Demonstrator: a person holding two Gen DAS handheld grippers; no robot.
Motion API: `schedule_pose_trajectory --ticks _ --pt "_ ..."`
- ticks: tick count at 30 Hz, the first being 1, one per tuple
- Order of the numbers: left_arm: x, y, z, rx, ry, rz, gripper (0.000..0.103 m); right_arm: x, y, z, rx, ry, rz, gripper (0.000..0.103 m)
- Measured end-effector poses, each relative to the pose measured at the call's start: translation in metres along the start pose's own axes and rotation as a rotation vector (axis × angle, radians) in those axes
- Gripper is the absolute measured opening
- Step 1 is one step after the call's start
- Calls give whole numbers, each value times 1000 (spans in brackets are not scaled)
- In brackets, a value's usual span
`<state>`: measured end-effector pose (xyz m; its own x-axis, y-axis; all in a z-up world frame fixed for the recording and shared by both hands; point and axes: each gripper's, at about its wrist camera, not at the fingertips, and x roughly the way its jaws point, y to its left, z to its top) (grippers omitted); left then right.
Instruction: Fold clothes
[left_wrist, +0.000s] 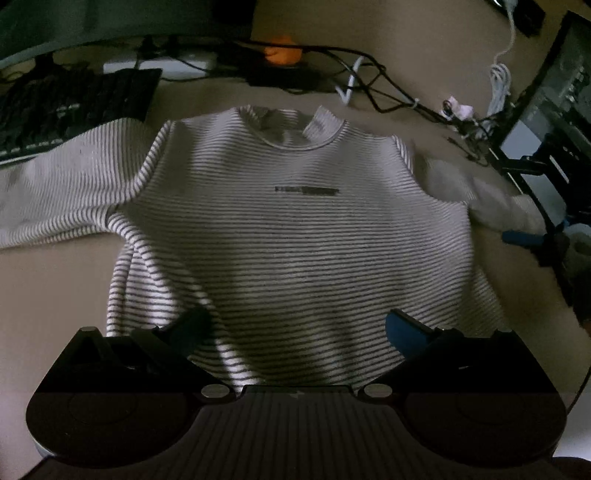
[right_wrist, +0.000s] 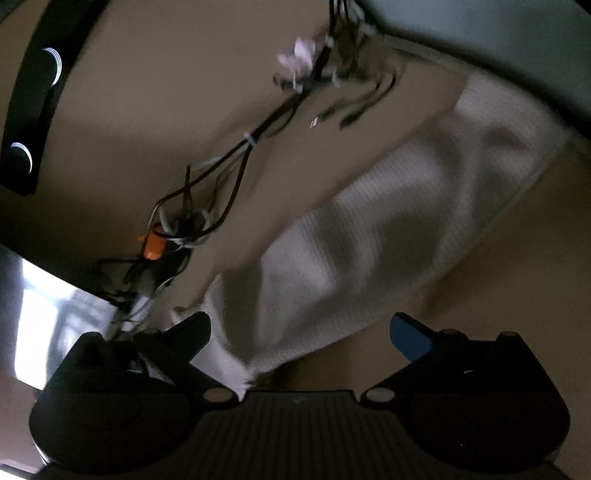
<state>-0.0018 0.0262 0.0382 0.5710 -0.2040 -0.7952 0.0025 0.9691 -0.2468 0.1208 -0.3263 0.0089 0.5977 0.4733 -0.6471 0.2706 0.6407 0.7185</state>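
A striped sweater lies flat, front up, on a beige tabletop, collar pointing away toward a keyboard and cables, hem nearest. The left claw hovers open over the hem. The right claw (view blurred) gapes around a sleeve.

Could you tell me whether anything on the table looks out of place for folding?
Yes: the striped shirt's left sleeve lies over the edge of the keyboard, and loose cables sprawl just beyond the collar.
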Motion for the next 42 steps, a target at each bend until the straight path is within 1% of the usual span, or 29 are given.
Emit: schedule_pose_trajectory --ticks 3,6,8,13,16,17,18,19,20,21,23,24,31,34,35,37,40,42 --pt "-1 2 0 -26 -9 -4 103 11 4 -2 55 73 57 103" --pt "-1 0 -1 -13 -14 2 103 22 10 -6 46 112 63 103" --pt "0 -4 -4 24 -15 13 103 26 14 -3 28 93 63 103" --pt "1 -11 -9 75 -29 46 103 27 12 11 56 -9 61 103" --pt "1 -13 -10 74 -36 59 103 15 17 20 56 -88 103 103" --pt "1 -13 -10 72 -39 61 103 12 23 22 42 -100 117 103" --pt "1 -13 -11 73 -42 63 103 10 33 21 7 -106 134 103" --pt "1 -14 -11 77 -43 66 103 9 51 17 -62 -109 155 103" --pt "2 -14 -12 81 -45 69 103 7 72 10 -159 -102 181 103" --pt "2 -15 -12 85 -46 73 103 7 97 -2 -280 -75 220 103" --pt "2 -16 -13 94 -49 79 103 13 148 -35 -548 53 323 103" --pt "2 -17 -14 97 -51 82 103 16 165 -53 -662 109 339 103" --pt "3 -17 -14 103 -53 89 103 28 183 -129 -1056 95 122 103" --pt "3 -17 -14 107 -52 84 103 29 166 -133 -1131 47 -9 103" --pt "3 -17 -14 110 -51 83 103 29 160 -132 -1142 45 -37 103" --pt "3 -18 -15 122 -53 84 103 30 146 -128 -1114 54 -67 103" --pt "4 -20 -13 137 -50 88 103 23 125 -110 -978 65 -59 103" --pt "1 -22 -7 130 -61 60 103 14 116 -99 -904 57 -51 103"
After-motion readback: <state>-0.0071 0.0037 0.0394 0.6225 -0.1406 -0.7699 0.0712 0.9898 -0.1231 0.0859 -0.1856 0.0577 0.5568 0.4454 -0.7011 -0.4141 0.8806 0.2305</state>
